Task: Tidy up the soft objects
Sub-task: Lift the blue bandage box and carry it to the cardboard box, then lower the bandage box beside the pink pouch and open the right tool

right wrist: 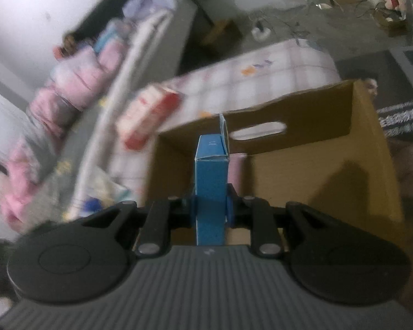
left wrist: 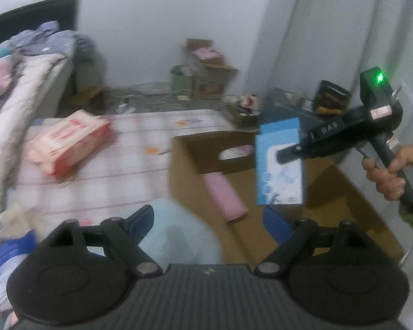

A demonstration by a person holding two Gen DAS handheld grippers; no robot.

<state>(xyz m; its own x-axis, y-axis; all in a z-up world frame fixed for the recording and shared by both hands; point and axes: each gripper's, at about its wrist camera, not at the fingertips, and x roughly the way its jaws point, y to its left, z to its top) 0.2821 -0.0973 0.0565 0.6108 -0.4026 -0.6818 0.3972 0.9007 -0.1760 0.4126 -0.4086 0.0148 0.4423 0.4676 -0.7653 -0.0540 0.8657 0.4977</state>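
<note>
Right gripper clamped on a slim blue carton, held upright above the open cardboard box. Left gripper jaws spread wide, nothing between the pads; pale blue soft bundle lies just beyond them. Pink roll rests on the box floor. Red-and-white pack sits on the checked mattress, left of the box.

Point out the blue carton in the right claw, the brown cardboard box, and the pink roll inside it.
Blue paper carton (right wrist: pixel 209 177): right wrist view, narrow side face.
Brown cardboard box (right wrist: pixel 314 126): right wrist view, far wall beside handle slot.
Pink soft roll (left wrist: pixel 225 195): left wrist view, middle of roll.
</note>
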